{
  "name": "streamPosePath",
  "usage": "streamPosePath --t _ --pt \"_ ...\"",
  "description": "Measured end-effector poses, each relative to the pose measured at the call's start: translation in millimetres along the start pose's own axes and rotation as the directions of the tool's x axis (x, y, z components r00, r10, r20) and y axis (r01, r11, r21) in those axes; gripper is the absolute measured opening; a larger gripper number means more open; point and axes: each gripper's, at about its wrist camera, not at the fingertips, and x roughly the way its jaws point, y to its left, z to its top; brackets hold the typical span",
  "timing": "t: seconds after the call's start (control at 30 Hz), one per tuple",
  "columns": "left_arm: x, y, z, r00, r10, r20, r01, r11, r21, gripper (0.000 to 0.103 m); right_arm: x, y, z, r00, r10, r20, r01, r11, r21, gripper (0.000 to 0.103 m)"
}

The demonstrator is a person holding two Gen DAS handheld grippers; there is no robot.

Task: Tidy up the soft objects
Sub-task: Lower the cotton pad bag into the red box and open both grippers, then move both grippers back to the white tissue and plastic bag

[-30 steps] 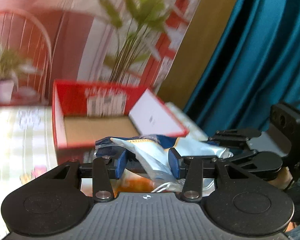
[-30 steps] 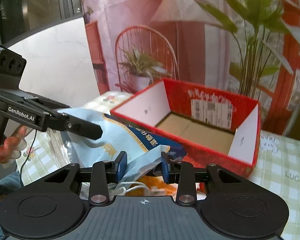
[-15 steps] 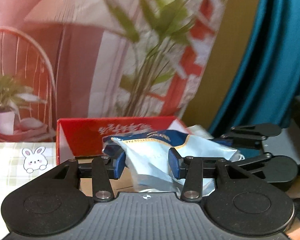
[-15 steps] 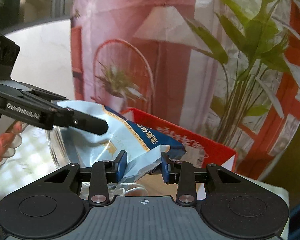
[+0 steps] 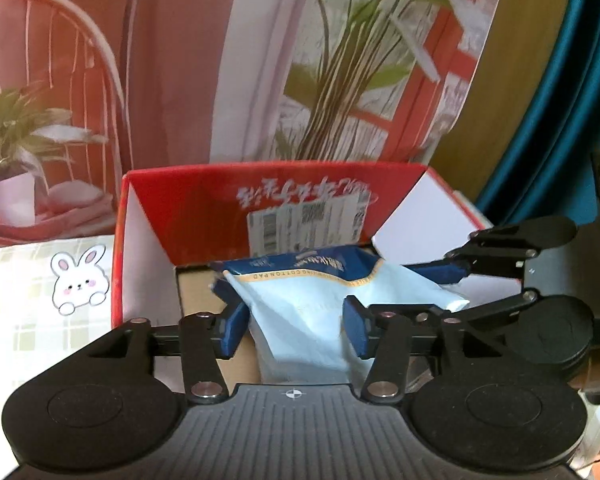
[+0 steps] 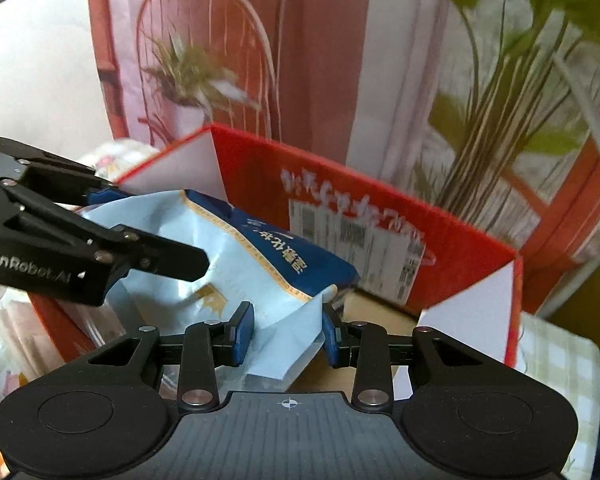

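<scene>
Left wrist view puts my left gripper [image 5: 296, 330] over the open red box [image 5: 188, 216], with the pale blue cotton-pad packet [image 5: 312, 300] hanging between its blue pads [image 5: 232, 330]; those jaws have just been opening, and I can see daylight on both sides of the packet, so that side no longer pinches it. In the right wrist view my right gripper [image 6: 288, 332] has its pads pressed into a lower corner fold of the same packet [image 6: 228, 264], which sits above the box's cardboard floor, inside the line of the red walls [image 6: 472, 264], and I judge it is not yet resting on the bottom. I read the packet as light and floppy: the film crumples wherever a pad meets it, and the contents look soft enough to give. The film looks slick, so I would take it at a folded edge or seam, where the layers bunch, not across the puffy middle. Nothing about it looks fragile. By my count there is one packet, one red box with its flaps standing up, and two grippers. The box stands on a checked cloth [image 5: 20, 312] that carries one rabbit sticker [image 5: 80, 280]. I see no other soft items in either view.
</scene>
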Motion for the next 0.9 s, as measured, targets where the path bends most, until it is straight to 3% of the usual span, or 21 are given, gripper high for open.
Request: streamPosePath --t 0.1,0.17,0.2,0.37,0.43,0.6,0.7,0.9 --pt "-4.3 0.7 -3.5 0.999 0.039 0.006 -0.039 0.999 0.011 0.073 5.7 1.7 -3.7 0.998 -0.043 -0.037 0.043 0.999 -0.009 0.040" --pt "-10.4 2.0 -4.1 0.999 0.050 0.020 -0.050 0.999 0.010 0.081 4.6 0.7 -5.1 0.998 -0.053 -0.042 0.053 0.999 0.002 0.052" --pt "-14.5 2.8 -4.6 0.998 0.053 0.027 -0.053 0.999 0.006 0.084 2.4 0.3 -6.7 0.998 -0.056 -0.040 0.056 0.998 0.010 0.066" --pt "-35.7 -2.3 -7.9 0.997 0.060 0.053 -0.060 0.998 -0.004 0.089 -13.9 2.4 -13.3 0.997 -0.080 -0.006 0.080 0.996 0.033 0.085" --pt "-48.6 -5.6 -12.9 0.996 0.059 0.068 -0.059 0.998 -0.005 0.090 -26.7 2.8 -16.8 0.995 -0.088 0.037 0.085 0.994 0.071 0.098" --pt "-82.3 -14.5 -32.9 0.992 0.078 0.100 -0.074 0.996 -0.042 0.099 -66.0 5.9 -30.9 0.983 -0.109 0.148 0.078 0.977 0.199 0.102" --pt "-102.0 -19.0 -48.8 0.989 0.077 0.122 -0.070 0.995 -0.066 0.100 -88.6 14.6 -44.8 0.969 -0.128 0.213 0.081 0.972 0.219 0.102" --pt "-121.9 -23.0 -82.6 0.988 0.101 0.118 -0.090 0.991 -0.096 0.101 -106.1 33.1 -77.0 0.969 -0.079 0.233 0.023 0.972 0.234 0.102"
